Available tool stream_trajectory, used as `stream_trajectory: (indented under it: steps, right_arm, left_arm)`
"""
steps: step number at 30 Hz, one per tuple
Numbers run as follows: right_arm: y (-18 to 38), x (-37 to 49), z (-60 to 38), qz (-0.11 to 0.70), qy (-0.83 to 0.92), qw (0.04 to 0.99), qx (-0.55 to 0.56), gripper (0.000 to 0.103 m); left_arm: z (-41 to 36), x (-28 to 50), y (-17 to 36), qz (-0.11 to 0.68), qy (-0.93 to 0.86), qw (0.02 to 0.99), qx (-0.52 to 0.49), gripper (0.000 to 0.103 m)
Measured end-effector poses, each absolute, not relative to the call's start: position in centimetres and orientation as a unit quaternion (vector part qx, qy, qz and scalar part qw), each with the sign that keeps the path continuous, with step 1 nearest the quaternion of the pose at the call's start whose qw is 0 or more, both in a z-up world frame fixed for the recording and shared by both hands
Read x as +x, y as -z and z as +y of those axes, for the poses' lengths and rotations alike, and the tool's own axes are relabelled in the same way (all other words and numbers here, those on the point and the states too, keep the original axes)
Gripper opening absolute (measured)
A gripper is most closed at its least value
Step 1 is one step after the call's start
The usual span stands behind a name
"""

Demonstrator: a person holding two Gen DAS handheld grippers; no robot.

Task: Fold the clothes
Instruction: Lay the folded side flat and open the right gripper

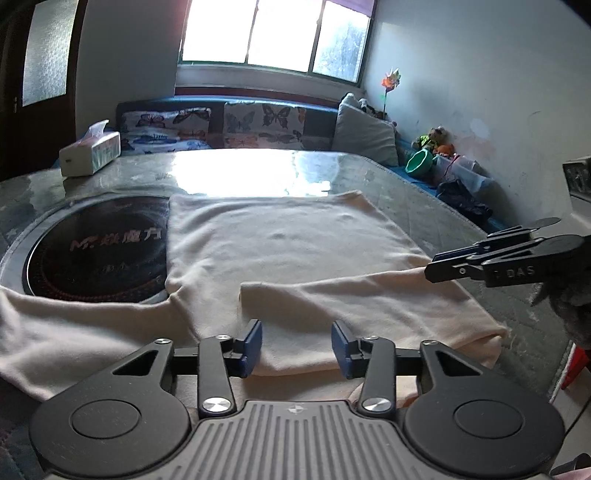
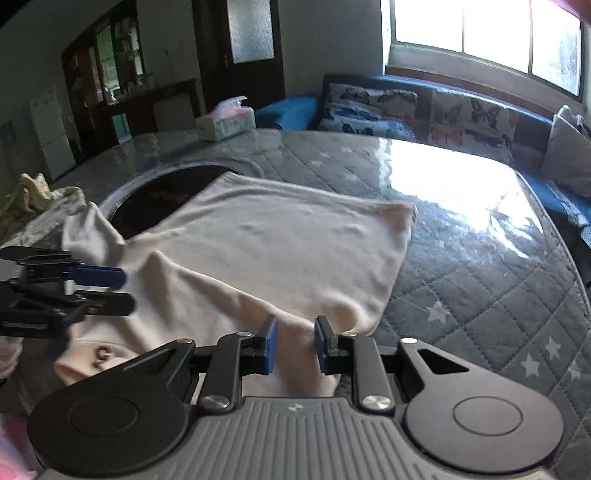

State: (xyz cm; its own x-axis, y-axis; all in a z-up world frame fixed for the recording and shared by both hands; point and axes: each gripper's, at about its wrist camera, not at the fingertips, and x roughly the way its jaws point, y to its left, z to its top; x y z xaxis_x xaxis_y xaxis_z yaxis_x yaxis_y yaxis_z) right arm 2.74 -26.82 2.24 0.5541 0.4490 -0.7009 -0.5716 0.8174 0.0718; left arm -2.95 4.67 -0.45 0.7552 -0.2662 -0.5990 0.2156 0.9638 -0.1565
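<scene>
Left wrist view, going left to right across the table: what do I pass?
Tissue box → round black hob → cream garment → right gripper coming in from the edge.

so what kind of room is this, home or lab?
Looks like a home living or dining room. A blue bench sofa with butterfly-print cushions sits under a wide window, and a white tissue box stands on the round table with its grey quilted star-print cover.
</scene>
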Motion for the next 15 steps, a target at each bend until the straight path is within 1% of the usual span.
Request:
stream_trajectory:
  steps: [2,11,15]
  right_arm:
    - [-1.6,3.1,-27.1,0.373,-0.285,0.879,-0.084,0.016]
    - [-2.0,3.1,-25.9,0.359,-0.297,0.88,-0.093,0.017]
    - [-1.3,3.2,-24.8,0.365,-0.303,0.875,-0.098,0.017]
  left_arm:
    - [4.9,-2.8,0.5,0.327,0.123,0.936,-0.038,0.034]
    - [3.8,-1.7,-1.0,0.302,0.13,0.944,-0.038,0.033]
    - [3.2,-0.6,-0.3,0.308,0.135,0.941,-0.034,0.033]
